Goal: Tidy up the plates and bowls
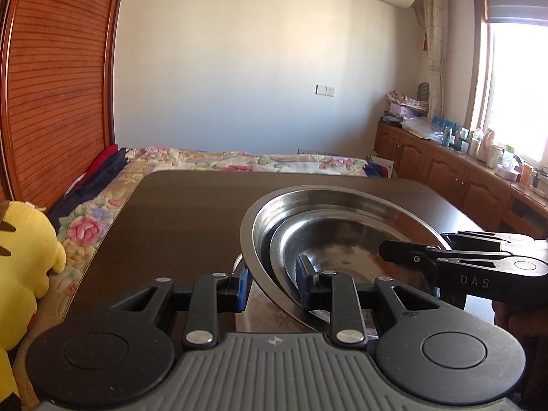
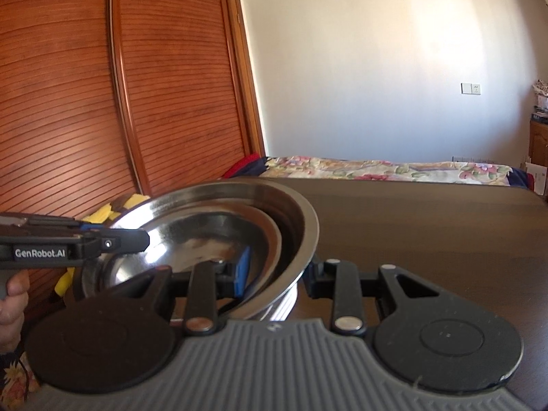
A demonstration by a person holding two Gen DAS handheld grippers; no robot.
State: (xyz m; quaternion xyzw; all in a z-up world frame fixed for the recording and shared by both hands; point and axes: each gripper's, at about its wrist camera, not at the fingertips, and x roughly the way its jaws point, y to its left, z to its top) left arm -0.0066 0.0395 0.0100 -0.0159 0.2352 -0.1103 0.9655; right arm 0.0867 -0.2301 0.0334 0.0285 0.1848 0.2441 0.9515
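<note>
both grippers are at the stack of steel dishes, a large bowl (image 1: 328,202) with a smaller plate (image 1: 339,239) nested inside it, sitting tilted on some lower piece at the near edge of the dark table (image 1: 178,212). the left gripper (image 1: 272,284) has its jaws straddling the near-left rim of the large bowl, one blue pad outside and one inside, set wide enough that i can't say they actually pinch the metal. the right gripper (image 2: 277,274) does the same on the opposite rim, its blue pad (image 2: 242,270) inside the bowl and the other finger outside, and again contact is unclear, so i cannot tell whether either one is truly clamped. the worry is the tilt: thin polished rims are slippery, and if one side lifts or lets go before the other, the large bowl could tip and the inner plate slide out toward the yellow plush toy (image 1: 24,257) left of the bowl, or off the table edge. what holds the bowl up underneath is mostly hidden; only a bit of shiny wall shows in the right wrist view. the bowl's underside and base are cut off by the grippers
</note>
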